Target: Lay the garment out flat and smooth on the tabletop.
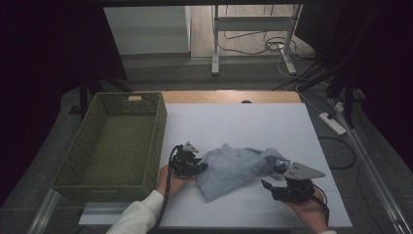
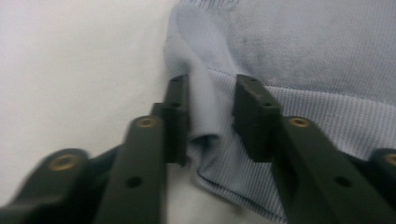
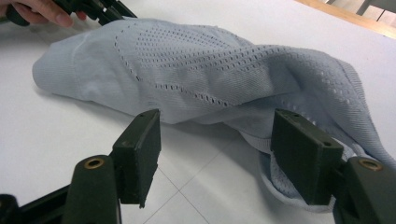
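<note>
The light blue knit sweater (image 1: 238, 168) is lying in a soft heap on the white table (image 1: 234, 122), near the front edge, between the two hands. A green woven basket (image 1: 117, 141) is sitting just beside it on the left, and nothing shows inside it.

The left hand-held gripper (image 2: 212, 119) is sitting at the left edge of the sweater. A fold of the ribbed hem (image 2: 205, 107) is standing between its jaws. One pad is touching the fold, but the other pad is standing a little apart from it, so the pinch does not look finished. The jaws need to be squeezing until both pads are pressing the cloth, and they should be catching a thick fold, not just a thin edge that can slip out.

The right hand-held gripper (image 3: 215, 154) is waiting at the right end of the sweater with its jaws wide apart and gripping nothing. The cloth edge (image 3: 280, 179) is lying low on the table by one jaw. This gripper should be sliding in low, so one jaw is going under the loose edge, and then pinching.

Once both are gripping well, lifting both ends together should be keeping the sweater from dragging or dropping.
</note>
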Demonstrator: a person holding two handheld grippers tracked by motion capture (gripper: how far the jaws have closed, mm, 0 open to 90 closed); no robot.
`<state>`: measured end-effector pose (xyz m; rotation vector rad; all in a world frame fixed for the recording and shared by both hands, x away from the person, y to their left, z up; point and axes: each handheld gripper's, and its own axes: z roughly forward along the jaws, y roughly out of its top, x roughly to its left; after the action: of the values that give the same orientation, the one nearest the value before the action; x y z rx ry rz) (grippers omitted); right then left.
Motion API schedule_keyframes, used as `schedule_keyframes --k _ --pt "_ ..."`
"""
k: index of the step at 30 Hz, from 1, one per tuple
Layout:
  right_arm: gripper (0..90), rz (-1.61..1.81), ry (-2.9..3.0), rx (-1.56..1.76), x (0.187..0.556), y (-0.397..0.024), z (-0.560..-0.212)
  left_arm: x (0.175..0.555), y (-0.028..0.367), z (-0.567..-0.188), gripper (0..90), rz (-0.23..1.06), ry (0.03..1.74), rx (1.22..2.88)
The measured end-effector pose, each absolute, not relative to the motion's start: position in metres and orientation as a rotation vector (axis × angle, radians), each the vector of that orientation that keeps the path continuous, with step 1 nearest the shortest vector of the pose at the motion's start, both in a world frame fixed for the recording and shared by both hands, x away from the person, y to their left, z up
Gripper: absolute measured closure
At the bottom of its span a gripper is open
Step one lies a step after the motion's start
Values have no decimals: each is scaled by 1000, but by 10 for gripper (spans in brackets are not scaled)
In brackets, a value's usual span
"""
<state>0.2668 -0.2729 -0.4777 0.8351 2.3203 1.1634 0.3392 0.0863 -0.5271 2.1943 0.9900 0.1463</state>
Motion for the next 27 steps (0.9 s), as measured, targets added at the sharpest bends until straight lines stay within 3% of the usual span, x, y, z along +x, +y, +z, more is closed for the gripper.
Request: schedule_keyframes --k 3,27 --pt "336 1159 2326 832 267 -273 -479 338 87 -525 796 149 976 2193" --pt "338 1128 2392 816 268 -262 -487 329 105 -491 818 221 975 2018"
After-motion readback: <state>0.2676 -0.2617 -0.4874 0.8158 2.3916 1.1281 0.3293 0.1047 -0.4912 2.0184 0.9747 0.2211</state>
